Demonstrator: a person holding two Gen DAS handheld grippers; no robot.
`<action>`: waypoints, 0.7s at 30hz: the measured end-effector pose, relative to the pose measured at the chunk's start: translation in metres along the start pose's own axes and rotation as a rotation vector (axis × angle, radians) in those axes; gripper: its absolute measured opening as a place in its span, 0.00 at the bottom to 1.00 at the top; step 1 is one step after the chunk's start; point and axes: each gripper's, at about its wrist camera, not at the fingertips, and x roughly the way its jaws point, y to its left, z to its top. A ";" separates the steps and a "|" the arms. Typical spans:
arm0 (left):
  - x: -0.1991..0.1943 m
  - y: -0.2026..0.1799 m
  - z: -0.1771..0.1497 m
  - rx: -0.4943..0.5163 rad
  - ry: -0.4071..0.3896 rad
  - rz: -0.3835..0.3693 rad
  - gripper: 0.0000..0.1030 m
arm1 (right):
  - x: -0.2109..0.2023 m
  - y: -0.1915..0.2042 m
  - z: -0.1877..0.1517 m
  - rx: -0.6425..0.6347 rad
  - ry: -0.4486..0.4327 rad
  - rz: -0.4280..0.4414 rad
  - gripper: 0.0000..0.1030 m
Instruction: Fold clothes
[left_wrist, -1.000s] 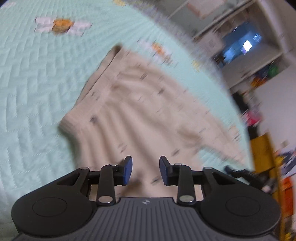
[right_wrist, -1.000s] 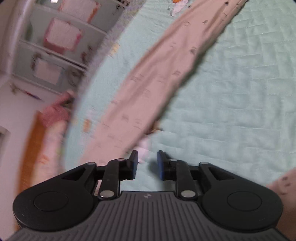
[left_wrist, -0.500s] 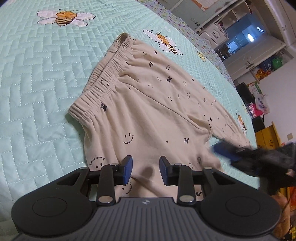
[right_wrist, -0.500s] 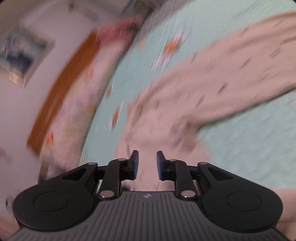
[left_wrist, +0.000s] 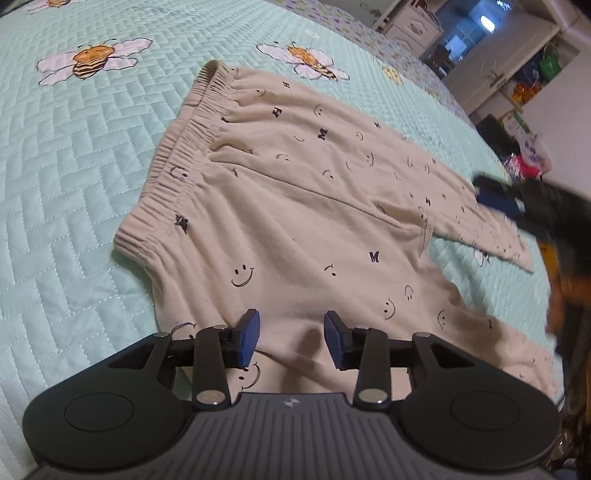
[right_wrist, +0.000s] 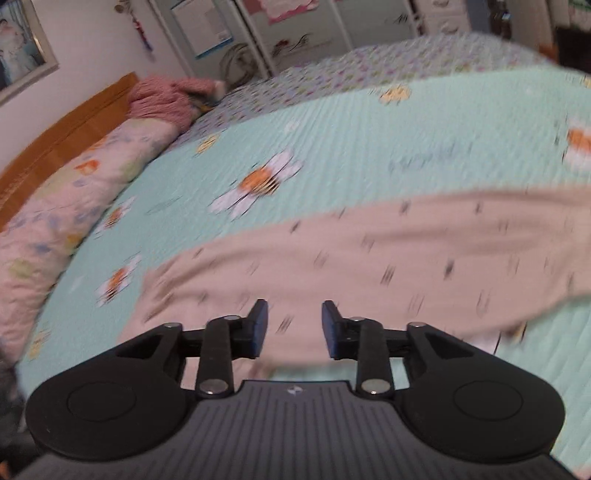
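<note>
Left wrist view, left to right: quilt (left_wrist: 74, 192), mint green with bee patches, sharp on this side. Beige pants (left_wrist: 295, 206) lie flat on it, waistband toward the upper left, legs running off to the right. Print on them is smiley faces and small letters; I can read "M" in a few spots, one mark looks like "H", the rest too small. My left gripper (left_wrist: 291, 338) hangs over the near leg, blue pads apart and still opening, nothing between them, not pressing cloth as far as I see. Near leg is cut off by the gripper body at the bottom. Far right: my right gripper (left_wrist: 495, 201) shows as a dark blur with a blue pad by the far leg's end; whether it touches the cloth I cannot tell. Room behind is shelves and bright clutter, no labels readable.

Right wrist view, left to right: framed picture on the wall, cut off at the edge; wooden headboard (right_wrist: 62, 125); floral pillow (right_wrist: 74, 199); pink bundle (right_wrist: 166, 99) past it, not clear what it is. Quilt and pants both smeared by motion, print unreadable. Right gripper's pads stand apart and are opening, empty, over the pant leg. Posters on the cabinet doors, text too blurred.
</note>
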 end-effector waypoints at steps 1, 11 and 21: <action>0.001 -0.002 0.001 0.006 0.006 0.004 0.48 | 0.011 -0.003 0.006 -0.010 0.009 -0.028 0.41; 0.009 -0.028 0.001 0.126 0.044 0.058 0.68 | 0.072 -0.021 0.016 -0.049 0.040 -0.123 0.35; 0.015 -0.042 0.002 0.152 0.072 0.131 0.71 | 0.063 -0.038 0.007 0.028 0.030 -0.046 0.38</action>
